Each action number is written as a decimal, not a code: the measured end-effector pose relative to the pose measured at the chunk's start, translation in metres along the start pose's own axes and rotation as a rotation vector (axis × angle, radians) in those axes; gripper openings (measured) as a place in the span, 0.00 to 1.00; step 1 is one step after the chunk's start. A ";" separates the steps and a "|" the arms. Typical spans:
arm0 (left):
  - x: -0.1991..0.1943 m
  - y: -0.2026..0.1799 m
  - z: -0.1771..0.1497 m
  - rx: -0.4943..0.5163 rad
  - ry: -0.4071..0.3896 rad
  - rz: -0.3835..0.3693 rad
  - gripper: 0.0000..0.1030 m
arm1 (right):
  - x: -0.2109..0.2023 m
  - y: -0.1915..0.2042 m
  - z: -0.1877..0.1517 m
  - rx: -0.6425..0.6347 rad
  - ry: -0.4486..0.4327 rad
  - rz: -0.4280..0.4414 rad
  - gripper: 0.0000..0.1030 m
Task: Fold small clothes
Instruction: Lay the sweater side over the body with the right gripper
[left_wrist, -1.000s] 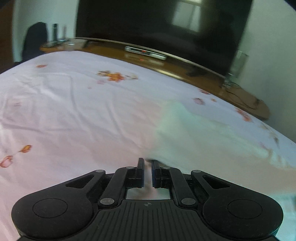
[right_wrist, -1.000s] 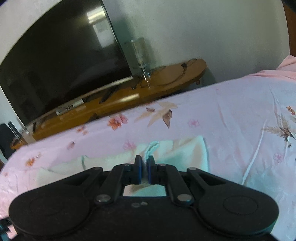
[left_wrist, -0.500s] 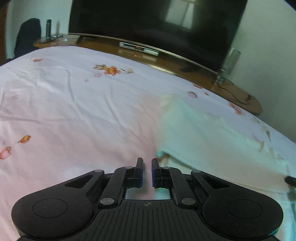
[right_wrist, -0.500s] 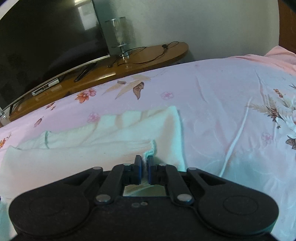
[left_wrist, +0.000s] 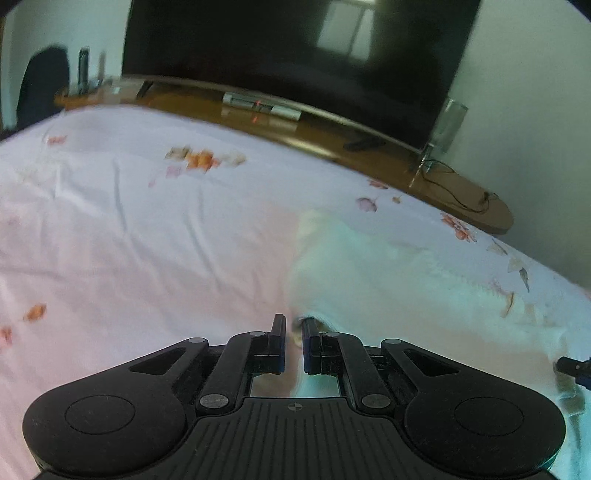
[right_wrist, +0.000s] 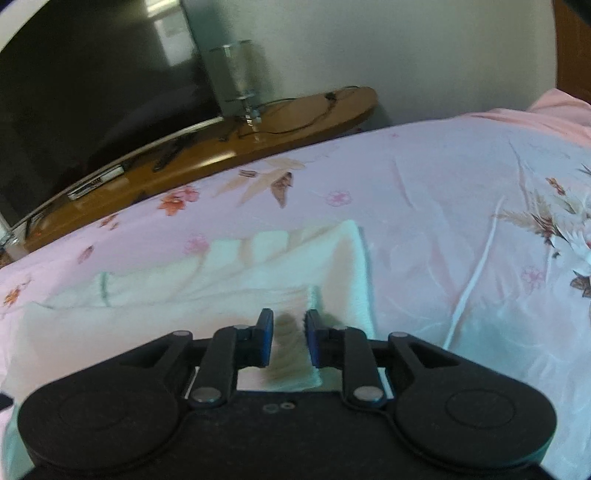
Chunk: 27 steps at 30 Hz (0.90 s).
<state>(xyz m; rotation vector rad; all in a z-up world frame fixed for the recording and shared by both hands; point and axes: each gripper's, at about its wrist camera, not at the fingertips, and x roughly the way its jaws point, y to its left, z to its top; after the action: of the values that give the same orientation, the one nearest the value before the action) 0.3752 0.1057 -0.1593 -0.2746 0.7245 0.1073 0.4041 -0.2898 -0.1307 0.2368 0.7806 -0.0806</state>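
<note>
right gripper (right_wrist: 289, 325) jaws opening, pads clear of the pale cream-and-mint knitted garment (right_wrist: 229, 280) whose folded edge lies between them. left gripper (left_wrist: 293, 332) nearly closed on the garment's near corner, blurred there. garment lies flat on pink floral bedsheet (right_wrist: 424, 206), folded over lengthwise, upper layer short of the far edge, ribbed hem along it. beyond the bed, curved wooden tv bench (right_wrist: 280, 122).
</note>
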 end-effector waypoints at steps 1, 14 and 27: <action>0.004 -0.001 0.000 0.014 0.006 0.020 0.06 | 0.004 0.002 -0.001 -0.012 0.023 0.004 0.31; 0.000 0.023 0.000 0.026 0.060 0.082 0.06 | -0.002 -0.014 -0.005 -0.027 0.031 0.043 0.05; 0.062 0.010 0.053 -0.152 0.194 -0.048 0.07 | 0.011 -0.010 0.009 -0.047 -0.011 0.032 0.05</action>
<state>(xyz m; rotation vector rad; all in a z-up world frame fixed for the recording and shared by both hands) 0.4533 0.1306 -0.1646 -0.4522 0.9036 0.0906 0.4163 -0.3015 -0.1337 0.2039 0.7662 -0.0331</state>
